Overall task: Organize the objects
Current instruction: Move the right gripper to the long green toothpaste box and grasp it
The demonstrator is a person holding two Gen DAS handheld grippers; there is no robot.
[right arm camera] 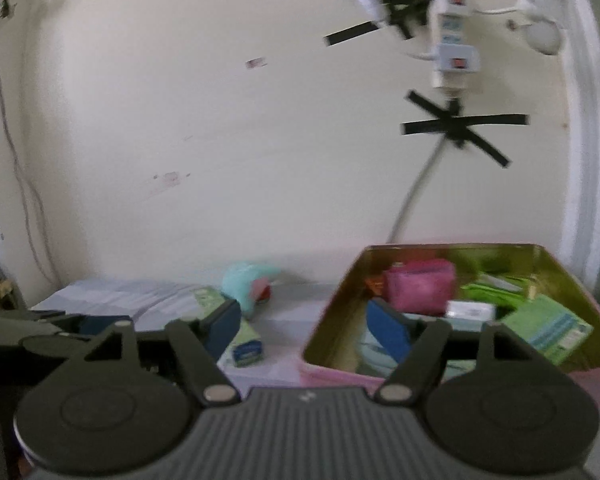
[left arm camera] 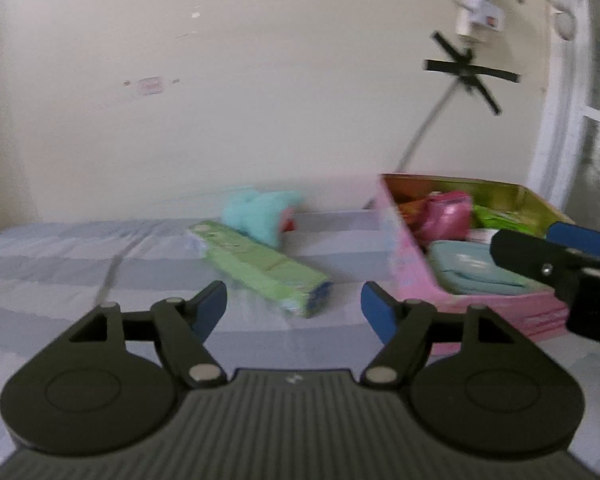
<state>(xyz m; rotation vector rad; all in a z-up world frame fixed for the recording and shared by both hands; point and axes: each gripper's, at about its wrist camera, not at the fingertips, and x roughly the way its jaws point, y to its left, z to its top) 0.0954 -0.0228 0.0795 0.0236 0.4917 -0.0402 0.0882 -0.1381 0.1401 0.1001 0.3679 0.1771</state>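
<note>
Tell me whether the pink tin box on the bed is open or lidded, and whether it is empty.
Open and not empty. The pink tin box shows no lid; its gold inside holds a pink pouch, green packets and a pale blue case.

pink tin — green box — grey-striped sheet

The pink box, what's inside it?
The pink box holds a pink pouch, green packets, a green carton and a pale blue case. Whatever lies underneath is covered.
</note>
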